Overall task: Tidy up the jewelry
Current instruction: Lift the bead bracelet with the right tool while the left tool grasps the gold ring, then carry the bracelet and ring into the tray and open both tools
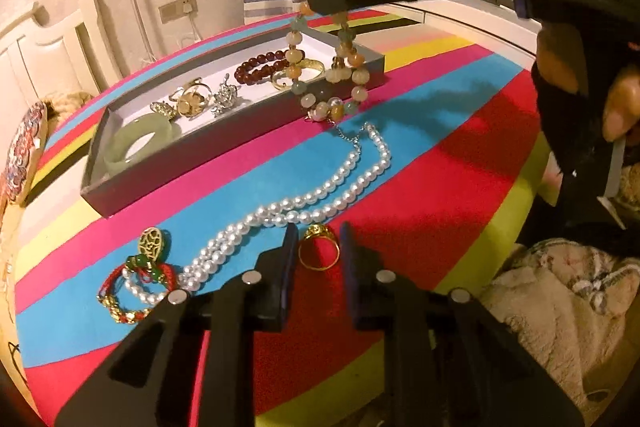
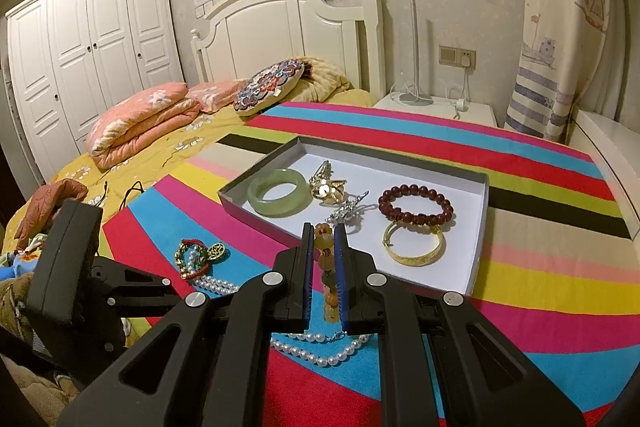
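With five pieces laid in the tray (image 2: pixel 478 227), a stone-bead strand (image 1: pixel 340 83) is pinched by the right tool (image 2: pixel 323 259) above its edge, while the left tool (image 1: pixel 319 247), slightly spread, flanks a gold ring (image 1: pixel 320 247) on the bed beside the pearl necklace (image 1: pixel 320 195) and red bracelet (image 1: pixel 128 291).

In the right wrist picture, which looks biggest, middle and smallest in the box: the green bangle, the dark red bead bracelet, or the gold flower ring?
1. Dark red bead bracelet, widest across.
2. Green bangle, only slightly smaller; it lies farther along the box, so this order is unsure.
3. Gold flower ring, clearly smallest.

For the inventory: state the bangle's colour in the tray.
Pale green bangle; clearest in the right wrist view.
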A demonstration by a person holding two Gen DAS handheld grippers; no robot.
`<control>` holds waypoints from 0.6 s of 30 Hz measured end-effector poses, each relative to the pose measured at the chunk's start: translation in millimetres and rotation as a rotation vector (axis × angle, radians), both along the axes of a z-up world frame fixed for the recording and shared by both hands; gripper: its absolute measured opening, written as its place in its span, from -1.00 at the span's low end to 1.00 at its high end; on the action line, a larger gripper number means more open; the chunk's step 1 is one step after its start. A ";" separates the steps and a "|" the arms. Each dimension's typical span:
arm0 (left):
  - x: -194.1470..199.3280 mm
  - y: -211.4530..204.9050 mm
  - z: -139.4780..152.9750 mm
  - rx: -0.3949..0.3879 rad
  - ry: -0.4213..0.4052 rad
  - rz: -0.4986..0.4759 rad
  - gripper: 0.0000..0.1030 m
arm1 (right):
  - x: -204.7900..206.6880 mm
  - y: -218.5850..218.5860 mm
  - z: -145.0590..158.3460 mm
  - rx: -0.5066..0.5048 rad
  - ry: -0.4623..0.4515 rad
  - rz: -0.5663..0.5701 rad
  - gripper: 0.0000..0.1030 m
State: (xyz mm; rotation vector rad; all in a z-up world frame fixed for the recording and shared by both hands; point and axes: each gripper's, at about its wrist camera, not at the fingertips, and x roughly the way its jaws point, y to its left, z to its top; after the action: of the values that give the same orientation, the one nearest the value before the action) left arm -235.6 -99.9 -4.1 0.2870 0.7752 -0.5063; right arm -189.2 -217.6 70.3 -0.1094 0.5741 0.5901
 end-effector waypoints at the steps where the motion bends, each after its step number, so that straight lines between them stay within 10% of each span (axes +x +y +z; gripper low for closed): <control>1: -0.3 1.1 0.6 -0.005 -0.001 0.002 -0.61 | -0.2 0.2 1.0 0.002 -0.003 0.000 -0.78; 18: 35.7 21.6 61.0 -0.070 -0.106 0.038 -0.61 | 13.7 5.0 31.6 -0.022 -0.071 -0.011 -0.78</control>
State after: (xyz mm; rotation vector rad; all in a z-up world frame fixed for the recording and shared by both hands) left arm -199.9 -78.3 56.9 0.2316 0.6575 -0.4772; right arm -175.5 -212.5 101.9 -0.1477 0.5123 0.5671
